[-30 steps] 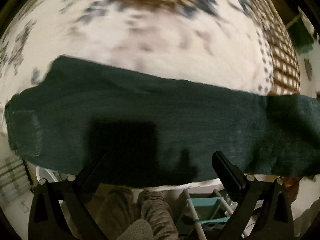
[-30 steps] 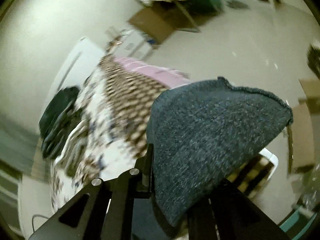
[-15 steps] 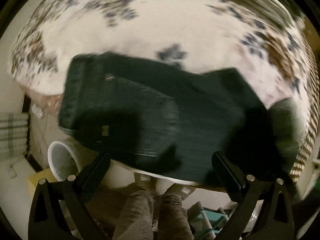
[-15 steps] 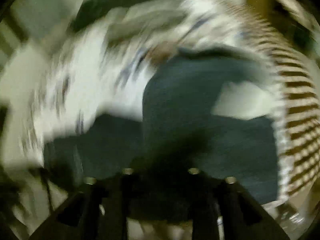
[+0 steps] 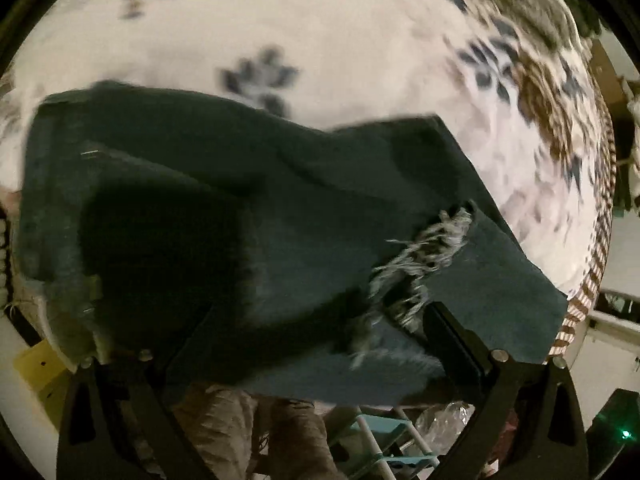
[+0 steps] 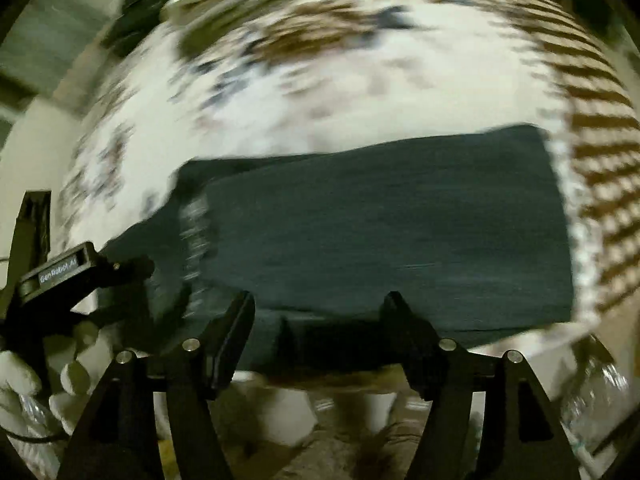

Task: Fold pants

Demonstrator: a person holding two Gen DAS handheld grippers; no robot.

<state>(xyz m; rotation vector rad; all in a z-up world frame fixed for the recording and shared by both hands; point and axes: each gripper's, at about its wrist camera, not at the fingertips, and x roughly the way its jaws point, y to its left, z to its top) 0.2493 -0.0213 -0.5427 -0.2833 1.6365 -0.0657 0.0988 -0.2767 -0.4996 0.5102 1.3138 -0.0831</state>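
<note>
Dark blue-green denim pants (image 5: pixel 248 216) lie folded over on a white floral bedspread (image 5: pixel 320 32), with a frayed pale hem (image 5: pixel 420 256) resting on top at the right. My left gripper (image 5: pixel 308 328) is open just above the near edge of the pants, holding nothing. In the right wrist view the pants (image 6: pixel 400 224) lie as a flat dark band near the bed's front edge. My right gripper (image 6: pixel 320 320) is open and empty over that near edge. The left gripper (image 6: pixel 80 272) shows at the far left, held by a white-gloved hand.
The bedspread (image 6: pixel 320 80) has a brown checkered border (image 6: pixel 600 160) at the right. Dark clothing (image 6: pixel 152 4) lies at the far end of the bed. Below the bed edge are the person's legs (image 5: pixel 256 432), a teal rack (image 5: pixel 384 440) and a yellow box (image 5: pixel 36 364).
My right gripper let go of the pant leg it carried over; the leg now lies folded onto the pants. Both cameras swung down toward the bed.
</note>
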